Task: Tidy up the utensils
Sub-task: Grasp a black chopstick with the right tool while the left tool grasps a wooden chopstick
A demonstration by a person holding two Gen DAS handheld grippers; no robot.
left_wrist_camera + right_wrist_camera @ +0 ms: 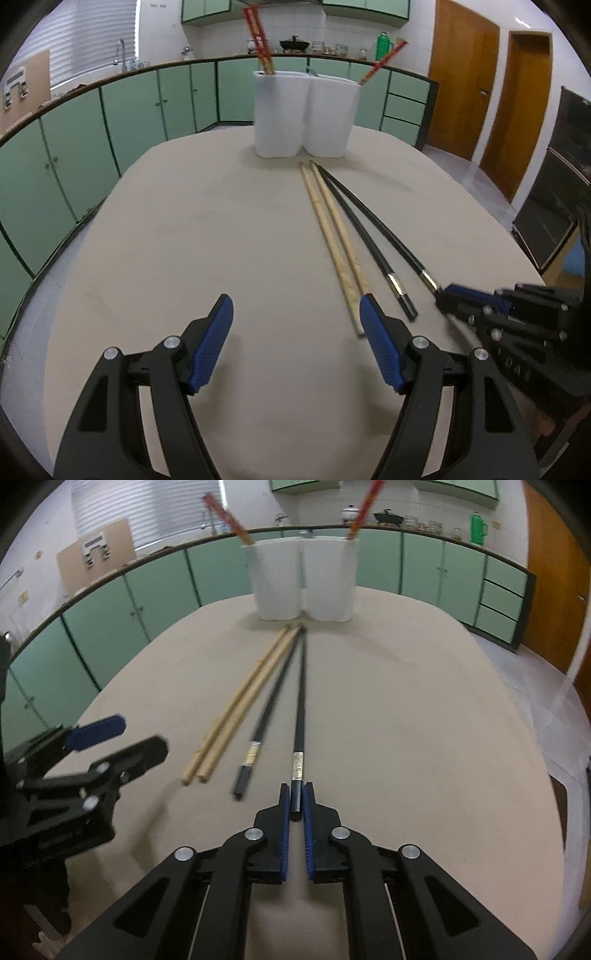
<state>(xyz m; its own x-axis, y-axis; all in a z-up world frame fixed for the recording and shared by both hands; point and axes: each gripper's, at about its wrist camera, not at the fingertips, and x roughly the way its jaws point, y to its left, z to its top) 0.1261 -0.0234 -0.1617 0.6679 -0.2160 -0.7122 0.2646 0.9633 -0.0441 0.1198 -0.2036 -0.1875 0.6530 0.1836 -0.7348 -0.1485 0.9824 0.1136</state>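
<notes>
The right gripper [294, 800] is clenched on the near end of a black chopstick [301, 701] that lies on the table [406, 720]. The left gripper [296, 312] is released, above the table, left of the bamboo pair [334, 240]. The second black chopstick [271, 701] lies between. The white holder [306, 114] stands at the far end, red chopsticks [258, 37] inside.

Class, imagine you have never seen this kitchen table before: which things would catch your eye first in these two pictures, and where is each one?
First, four chopsticks fanned across the beige table: a pale wooden pair to the left of a black pair. The right claw is shut on the end of one black chopstick, while the left claw stands open over the near table. Behind them, a white twin holder carries red chopsticks.
</notes>
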